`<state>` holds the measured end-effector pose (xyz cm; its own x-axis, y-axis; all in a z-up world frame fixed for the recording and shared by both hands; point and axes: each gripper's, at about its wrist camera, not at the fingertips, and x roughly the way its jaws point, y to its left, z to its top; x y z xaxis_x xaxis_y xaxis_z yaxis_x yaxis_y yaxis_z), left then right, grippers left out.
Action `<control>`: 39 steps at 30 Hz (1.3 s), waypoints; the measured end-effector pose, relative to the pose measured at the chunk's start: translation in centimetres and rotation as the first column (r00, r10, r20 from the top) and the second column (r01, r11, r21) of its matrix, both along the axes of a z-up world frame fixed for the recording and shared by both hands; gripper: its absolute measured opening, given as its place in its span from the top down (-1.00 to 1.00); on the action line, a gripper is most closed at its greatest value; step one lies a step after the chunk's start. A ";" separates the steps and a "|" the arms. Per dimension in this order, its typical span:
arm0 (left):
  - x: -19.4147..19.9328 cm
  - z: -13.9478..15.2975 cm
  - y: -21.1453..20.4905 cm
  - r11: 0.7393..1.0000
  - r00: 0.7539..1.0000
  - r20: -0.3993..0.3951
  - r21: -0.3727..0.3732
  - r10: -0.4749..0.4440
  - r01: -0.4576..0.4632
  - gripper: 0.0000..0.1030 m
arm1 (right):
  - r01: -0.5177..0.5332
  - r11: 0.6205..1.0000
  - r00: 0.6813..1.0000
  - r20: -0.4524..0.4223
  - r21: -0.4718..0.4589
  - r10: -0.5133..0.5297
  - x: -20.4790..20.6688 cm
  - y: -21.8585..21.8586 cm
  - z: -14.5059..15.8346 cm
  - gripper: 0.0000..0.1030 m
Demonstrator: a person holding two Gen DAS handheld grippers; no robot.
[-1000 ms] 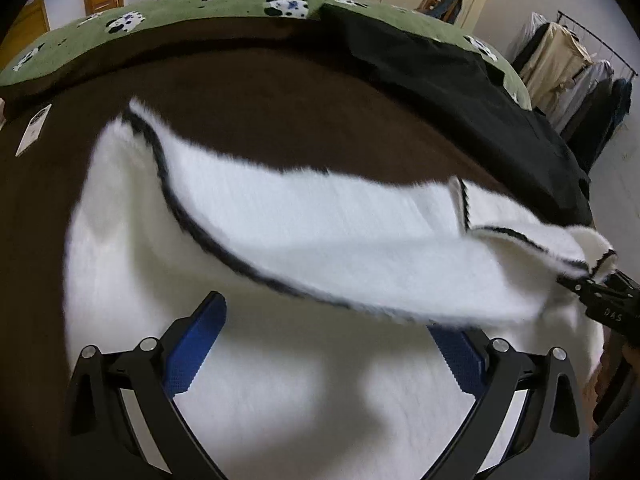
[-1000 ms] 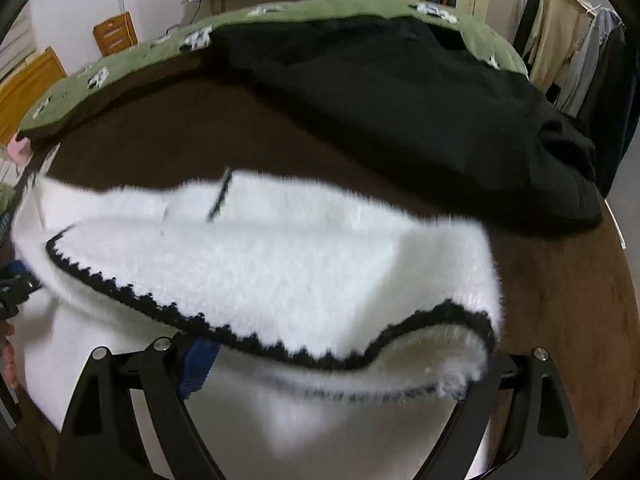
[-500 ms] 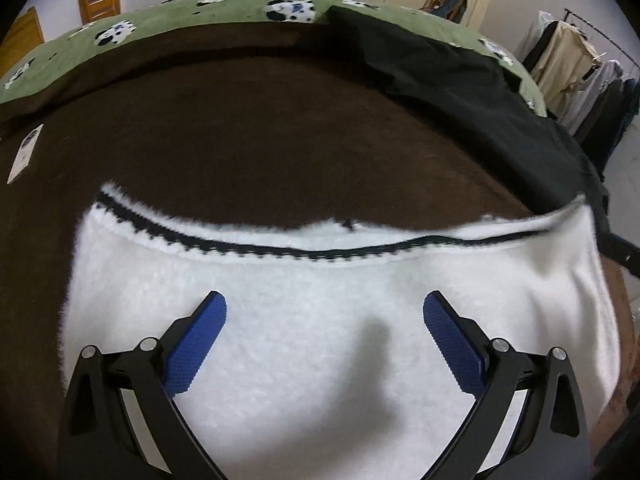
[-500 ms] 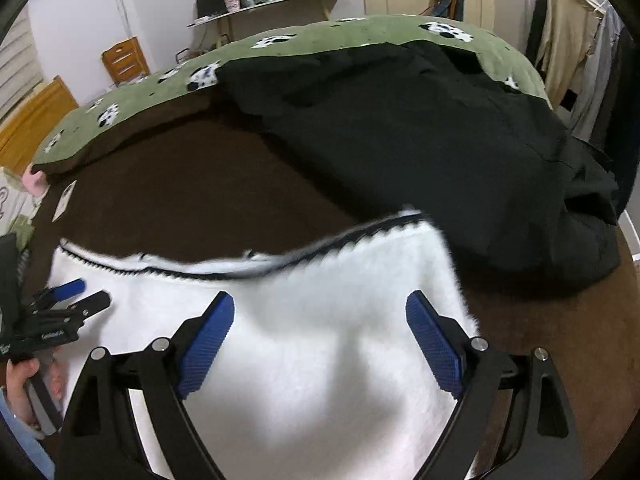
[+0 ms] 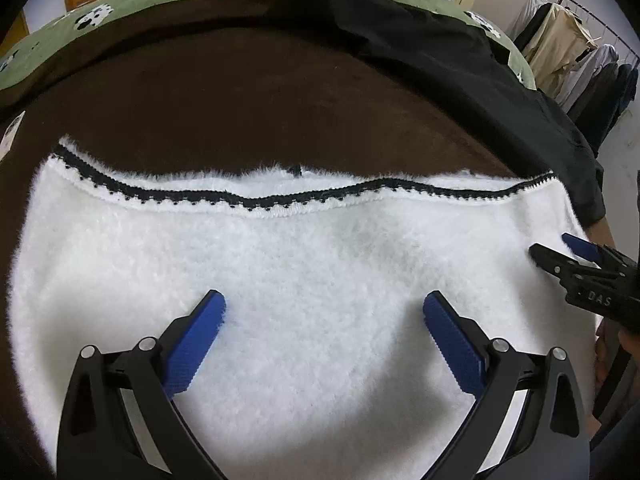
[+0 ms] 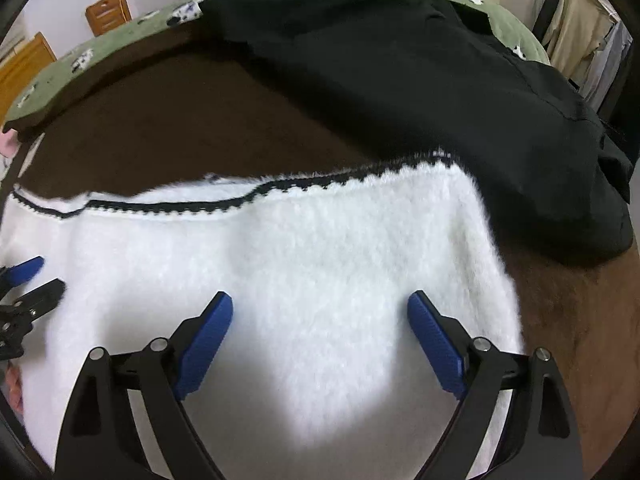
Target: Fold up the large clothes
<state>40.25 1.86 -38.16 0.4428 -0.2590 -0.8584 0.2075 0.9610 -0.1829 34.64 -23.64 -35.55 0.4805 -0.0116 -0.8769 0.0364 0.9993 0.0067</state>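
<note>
A fluffy white garment (image 5: 304, 264) with black zigzag trim (image 5: 256, 200) lies folded flat on the brown bed cover (image 5: 248, 100); the trimmed edge is on the far side. My left gripper (image 5: 324, 312) hovers open over its near left part, holding nothing. In the right wrist view the same white garment (image 6: 304, 256) fills the foreground, and my right gripper (image 6: 320, 312) is open above its near right part. Each gripper shows at the other view's edge: the right gripper (image 5: 560, 252) and the left gripper (image 6: 36, 276).
A large black garment (image 6: 420, 92) lies spread on the far right of the bed, close to the white garment's corner. A green blanket (image 5: 132, 4) with animal prints covers the far end. Clothes hang on a rack (image 5: 576, 44) at right. Wooden furniture (image 6: 108, 12) stands behind.
A second ago both grippers held the trimmed edge lifted; it has been carried over and let go, the garment now lies flat, and both grippers stand open, drawn back toward me.
</note>
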 end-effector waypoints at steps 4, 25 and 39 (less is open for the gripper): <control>1.0 -0.8 0.2 1.000 1.000 0.004 0.006 0.009 -0.009 -0.88 | 0.012 1.000 1.000 -0.006 -0.006 -0.012 1.4 -0.2 -0.8 -0.85; 1.7 0.4 -1.0 0.999 0.999 -0.039 0.042 -0.004 0.006 -0.87 | 0.015 1.000 0.999 0.032 0.028 -0.016 0.8 -0.3 1.1 -0.86; -4.0 6.4 -3.0 0.992 1.000 0.001 0.129 -0.015 0.015 -0.87 | 0.052 0.986 0.990 0.124 0.155 -0.072 -8.3 -1.6 9.6 -0.86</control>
<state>36.26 -1.10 -31.74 0.4416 -0.1527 -0.8841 0.2222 0.9733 -0.0571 26.35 -25.20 -25.95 0.5920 0.0832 -0.8016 0.0874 0.9822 0.1664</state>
